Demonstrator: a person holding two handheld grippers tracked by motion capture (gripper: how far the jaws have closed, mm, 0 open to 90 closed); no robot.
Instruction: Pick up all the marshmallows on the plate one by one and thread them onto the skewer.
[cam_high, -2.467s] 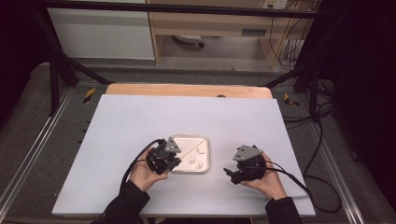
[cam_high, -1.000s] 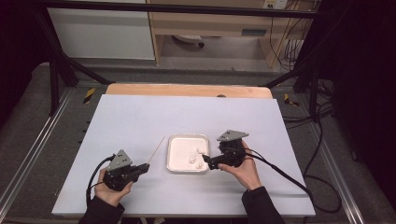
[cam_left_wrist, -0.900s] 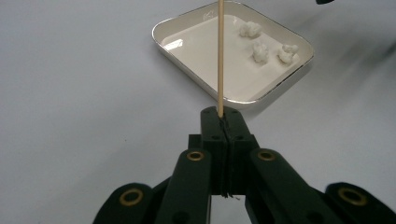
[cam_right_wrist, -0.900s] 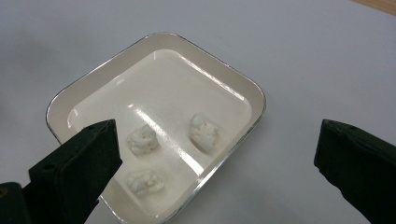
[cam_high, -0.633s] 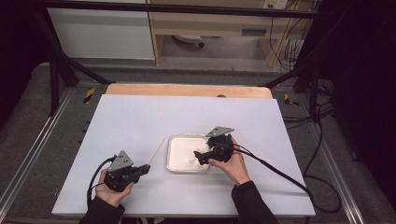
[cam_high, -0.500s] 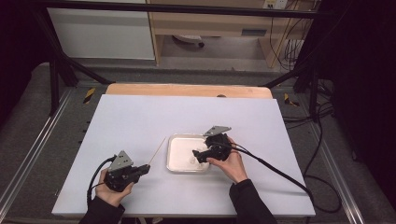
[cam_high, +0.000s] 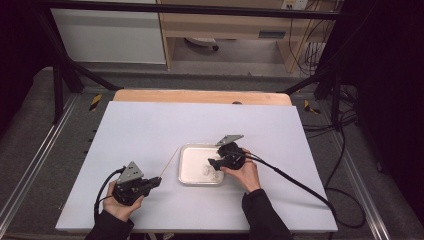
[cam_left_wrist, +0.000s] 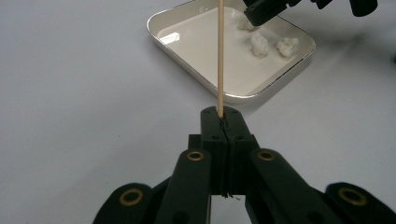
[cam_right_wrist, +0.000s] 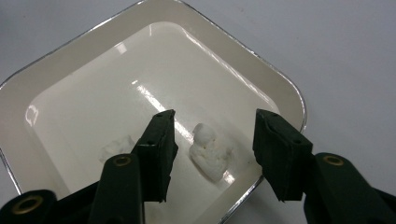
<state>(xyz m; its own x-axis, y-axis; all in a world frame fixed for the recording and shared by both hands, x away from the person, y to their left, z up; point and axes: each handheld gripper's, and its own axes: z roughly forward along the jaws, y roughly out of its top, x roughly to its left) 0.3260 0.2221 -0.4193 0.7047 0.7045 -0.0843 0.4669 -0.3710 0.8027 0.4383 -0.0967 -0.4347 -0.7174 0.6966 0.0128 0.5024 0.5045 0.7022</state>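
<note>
The right tool (cam_right_wrist: 212, 154) has moved over the tray (cam_right_wrist: 70, 70), jaws closing around but not yet gripping a white popcorn piece (cam_right_wrist: 210, 151) at lower centre; the left tool (cam_left_wrist: 223, 122) stays clenched on the skewer (cam_left_wrist: 220, 51).

High view above the table (cam_high: 150, 130) looking down, both tool cameras close, all sharing the tray (cam_high: 186, 172).

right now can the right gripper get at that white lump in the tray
Probably yes: the right gripper has just been closing, its fingers either side of the white lump in the tray, not yet touching, nothing between.
</note>
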